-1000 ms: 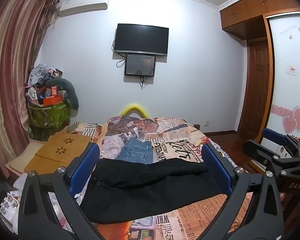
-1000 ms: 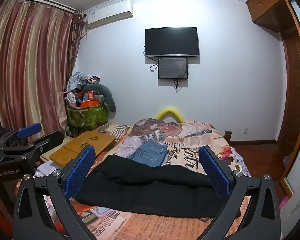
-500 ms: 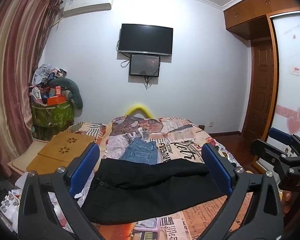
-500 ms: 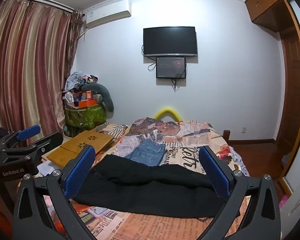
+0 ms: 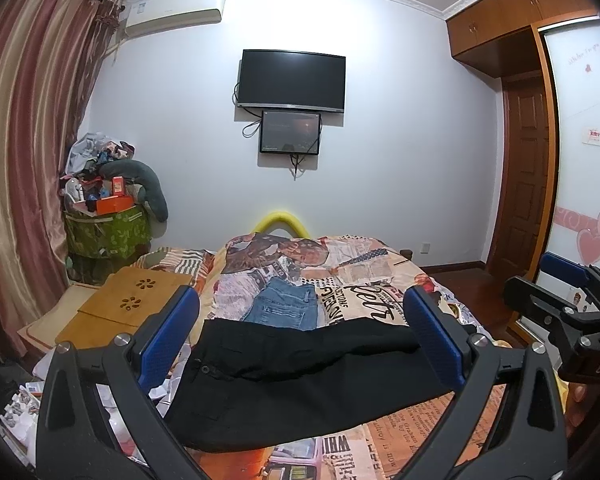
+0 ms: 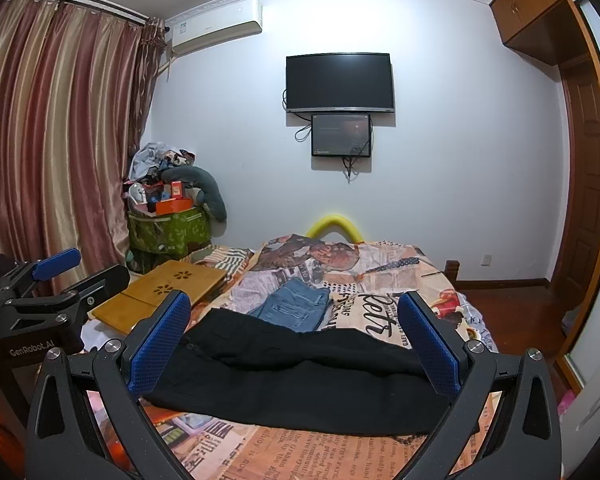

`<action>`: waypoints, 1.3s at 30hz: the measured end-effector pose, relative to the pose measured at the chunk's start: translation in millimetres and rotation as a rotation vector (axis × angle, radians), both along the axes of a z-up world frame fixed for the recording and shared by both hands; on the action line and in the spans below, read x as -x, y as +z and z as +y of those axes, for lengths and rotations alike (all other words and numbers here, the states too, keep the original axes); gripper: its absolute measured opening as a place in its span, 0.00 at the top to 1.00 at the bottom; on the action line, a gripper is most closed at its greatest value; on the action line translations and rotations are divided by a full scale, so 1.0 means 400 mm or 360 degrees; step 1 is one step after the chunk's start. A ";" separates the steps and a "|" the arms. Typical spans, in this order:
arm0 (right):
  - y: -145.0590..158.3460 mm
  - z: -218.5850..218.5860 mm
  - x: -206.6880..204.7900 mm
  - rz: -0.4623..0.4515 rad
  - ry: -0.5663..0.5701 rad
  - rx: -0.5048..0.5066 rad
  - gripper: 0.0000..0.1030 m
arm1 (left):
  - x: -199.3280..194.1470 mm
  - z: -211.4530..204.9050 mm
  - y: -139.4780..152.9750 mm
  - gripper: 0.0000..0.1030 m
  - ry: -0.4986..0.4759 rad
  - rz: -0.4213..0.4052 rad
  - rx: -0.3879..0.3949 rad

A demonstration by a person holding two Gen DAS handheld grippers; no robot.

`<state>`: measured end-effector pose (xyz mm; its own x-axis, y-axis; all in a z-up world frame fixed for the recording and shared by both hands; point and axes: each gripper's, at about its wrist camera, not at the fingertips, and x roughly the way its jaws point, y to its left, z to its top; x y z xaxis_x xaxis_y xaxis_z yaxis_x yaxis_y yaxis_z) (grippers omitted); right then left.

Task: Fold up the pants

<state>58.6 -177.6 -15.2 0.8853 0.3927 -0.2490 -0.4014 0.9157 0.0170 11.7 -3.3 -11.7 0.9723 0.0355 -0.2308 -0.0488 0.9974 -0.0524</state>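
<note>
My left gripper (image 5: 300,336) has its blue fingers (image 5: 168,336) spread wide, holding nothing. My right gripper (image 6: 296,340) is spread wide too, with nothing in it. Both hang above the black pants (image 5: 296,376), which lie flat across the bed (image 5: 380,276). Folded blue jeans (image 6: 292,308) sit just behind the pants.
</note>
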 end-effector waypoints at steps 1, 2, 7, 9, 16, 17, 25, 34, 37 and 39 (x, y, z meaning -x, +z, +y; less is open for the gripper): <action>-0.002 0.001 -0.002 0.0000 -0.0002 0.0001 0.00 | 0.001 -0.002 0.001 0.00 -0.0001 -0.0001 -0.0001; -0.003 0.001 -0.003 0.0001 -0.0003 0.0001 0.00 | 0.002 -0.004 0.002 0.00 -0.0003 -0.0001 -0.0002; -0.001 0.000 -0.004 0.0003 -0.0007 -0.0001 0.00 | 0.004 0.000 0.003 0.00 -0.0009 0.0000 0.0006; -0.002 0.000 -0.005 0.0002 -0.0006 -0.0002 0.00 | 0.004 0.000 0.002 0.00 -0.0010 0.0001 0.0004; 0.004 -0.004 -0.003 -0.0001 -0.0010 -0.0004 0.00 | 0.006 -0.005 0.006 0.00 -0.0010 -0.0006 0.0006; 0.004 -0.005 -0.003 0.0000 -0.0010 -0.0004 0.00 | 0.007 -0.005 0.007 0.00 -0.0010 -0.0007 0.0007; 0.004 -0.008 -0.005 0.0002 -0.0010 -0.0005 0.00 | 0.001 -0.010 0.009 0.00 -0.0014 -0.0003 0.0017; 0.004 -0.012 -0.013 -0.0004 -0.0019 0.0001 0.00 | -0.006 -0.016 0.009 0.00 -0.0024 0.0002 0.0018; 0.005 -0.017 -0.016 -0.0004 -0.0019 0.0000 0.00 | -0.008 -0.017 0.011 0.00 -0.0020 0.0002 0.0017; 0.004 -0.016 -0.015 -0.0003 -0.0020 0.0000 0.00 | -0.007 -0.017 0.012 0.00 -0.0021 0.0002 0.0018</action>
<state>64.8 -184.0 -13.5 0.8906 0.3816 -0.2472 -0.3900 0.9207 0.0162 14.5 -10.0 -6.8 0.9724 0.0202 -0.2323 -0.0360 0.9973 -0.0636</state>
